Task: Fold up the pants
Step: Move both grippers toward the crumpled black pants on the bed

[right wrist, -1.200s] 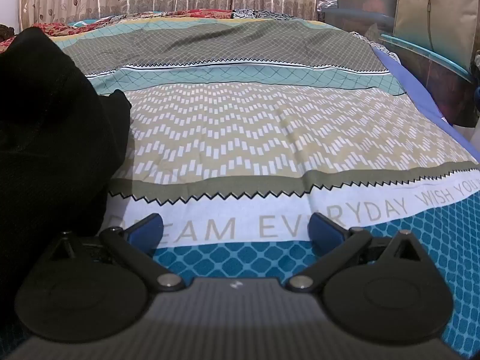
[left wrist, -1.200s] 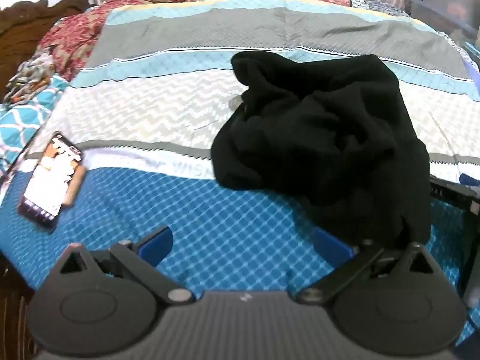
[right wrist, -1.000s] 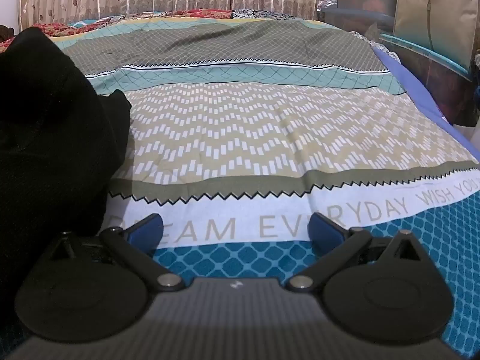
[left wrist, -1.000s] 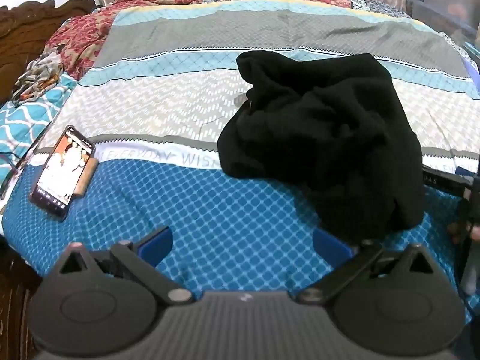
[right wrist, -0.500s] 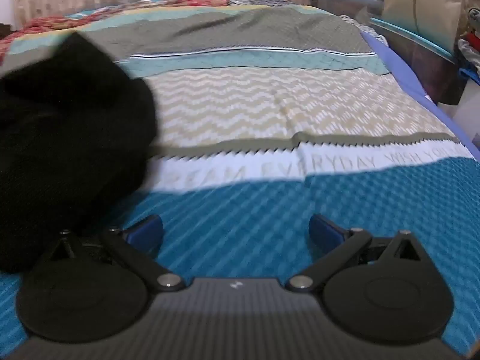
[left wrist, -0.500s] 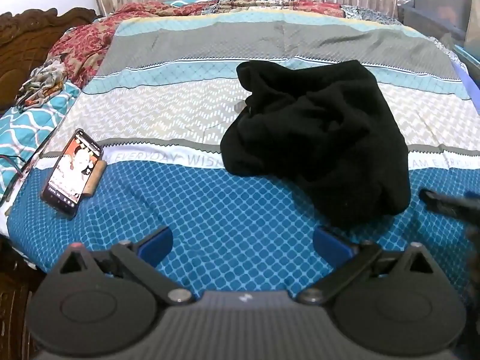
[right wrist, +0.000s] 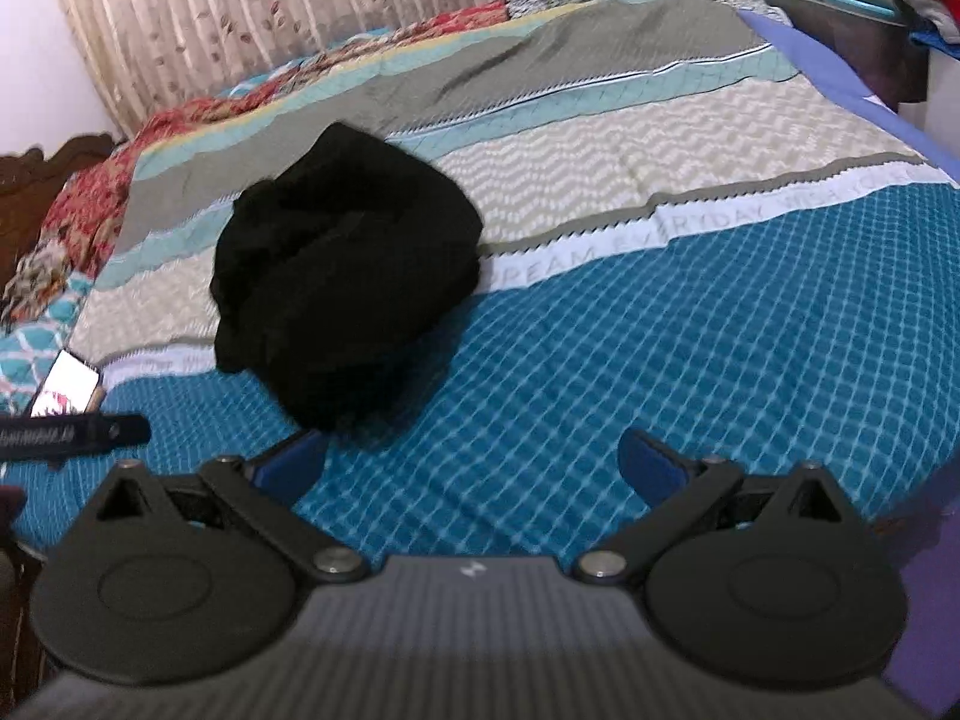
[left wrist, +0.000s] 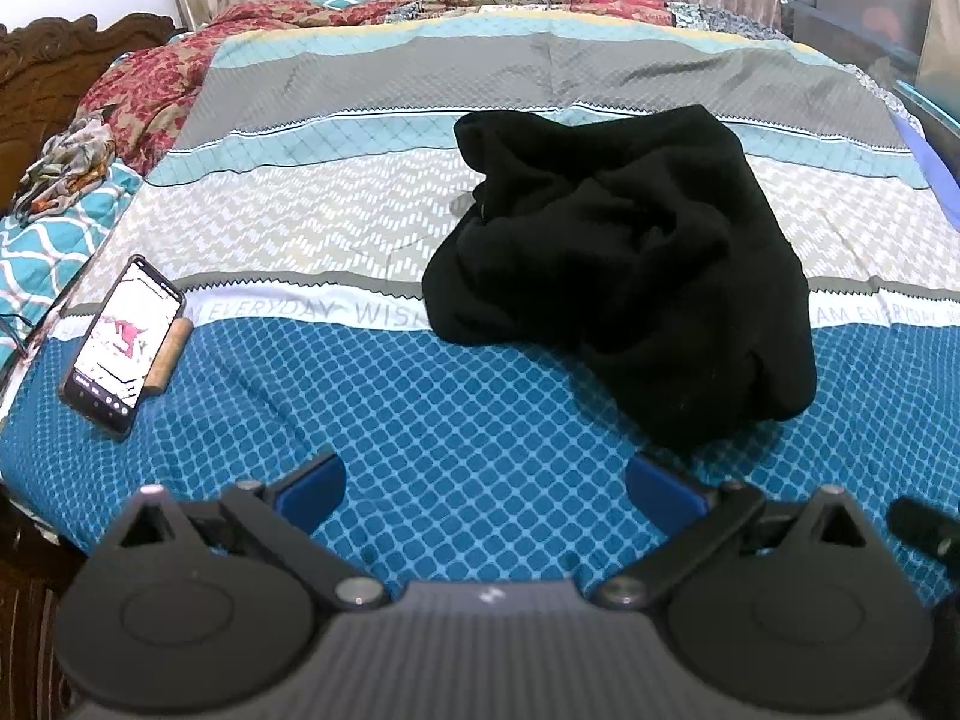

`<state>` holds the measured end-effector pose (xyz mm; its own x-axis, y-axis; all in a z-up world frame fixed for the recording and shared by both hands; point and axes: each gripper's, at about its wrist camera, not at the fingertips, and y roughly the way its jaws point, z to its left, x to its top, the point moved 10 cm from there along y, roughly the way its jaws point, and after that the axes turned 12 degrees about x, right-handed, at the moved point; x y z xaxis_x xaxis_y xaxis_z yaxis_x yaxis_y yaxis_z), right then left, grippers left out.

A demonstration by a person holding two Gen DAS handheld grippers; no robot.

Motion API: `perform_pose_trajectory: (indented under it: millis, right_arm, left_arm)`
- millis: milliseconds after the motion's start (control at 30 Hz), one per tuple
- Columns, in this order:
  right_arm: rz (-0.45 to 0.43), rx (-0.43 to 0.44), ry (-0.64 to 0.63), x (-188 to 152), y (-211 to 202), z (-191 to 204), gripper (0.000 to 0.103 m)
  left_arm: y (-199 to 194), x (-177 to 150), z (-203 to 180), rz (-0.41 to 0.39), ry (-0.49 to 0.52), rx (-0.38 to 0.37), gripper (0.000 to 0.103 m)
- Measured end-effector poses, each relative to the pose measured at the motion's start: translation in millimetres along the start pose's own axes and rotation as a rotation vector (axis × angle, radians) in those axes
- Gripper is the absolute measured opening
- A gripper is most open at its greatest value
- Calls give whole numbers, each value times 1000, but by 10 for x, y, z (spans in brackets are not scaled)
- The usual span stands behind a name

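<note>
Bed [left wrist: 480,432] carrying black pants [left wrist: 624,276], bunched mid-cover. Hovering short of them, left gripper [left wrist: 486,480] and right gripper [right wrist: 474,462] both spread, empty. Folding not begun; likely needing spreading flat first.

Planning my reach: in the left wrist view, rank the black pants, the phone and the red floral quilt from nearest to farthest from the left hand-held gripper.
1. Black pants, crumpled ahead-right of the left hand-held gripper.
2. Phone, left edge of the bed; close call with the pants.
3. Red floral quilt, far left.
</note>
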<state>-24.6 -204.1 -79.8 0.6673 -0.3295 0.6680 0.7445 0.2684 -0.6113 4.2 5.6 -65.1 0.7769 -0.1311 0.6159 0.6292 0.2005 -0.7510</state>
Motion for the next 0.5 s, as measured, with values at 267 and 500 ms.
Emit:
perform_pose_trajectory:
  millis: [267, 500]
  right_arm:
    - [34, -14, 30, -48, 42, -35, 103]
    - [20, -76, 56, -45, -44, -142, 103]
  left_arm:
    - [112, -159, -177, 48, 54, -38, 103]
    - [179, -233, -347, 84, 109, -53, 103]
